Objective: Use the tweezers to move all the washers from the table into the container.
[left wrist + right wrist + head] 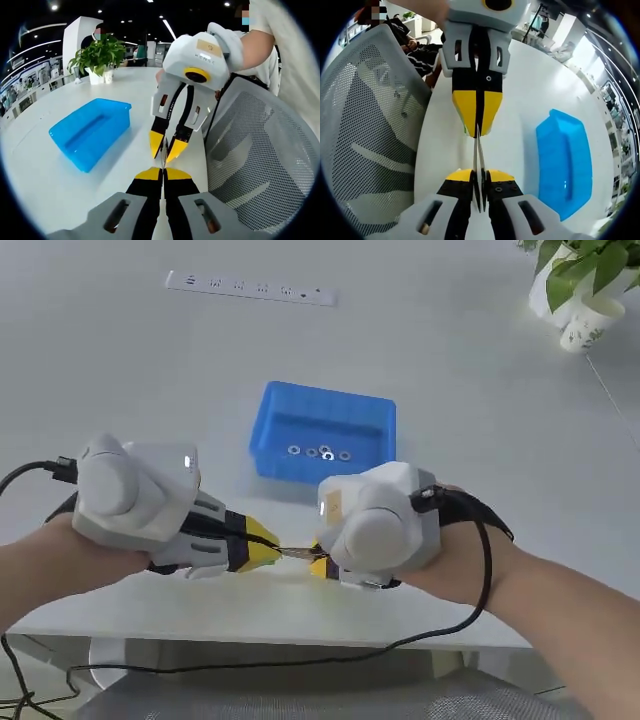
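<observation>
The fingers of your left gripper (477, 132) are pressed onto the tip of the tweezers (478, 150); your right gripper (480, 172) pinches its arms. Washers (320, 452) lie in the container (285, 405). Squeeze lightly with the right and release the left slowly.

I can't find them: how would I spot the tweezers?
Near the front edge of the white table, before the blue container, the left gripper and right gripper meet. The tweezers are the thin silver blades bridging their yellow jaws, the only metal there.
</observation>
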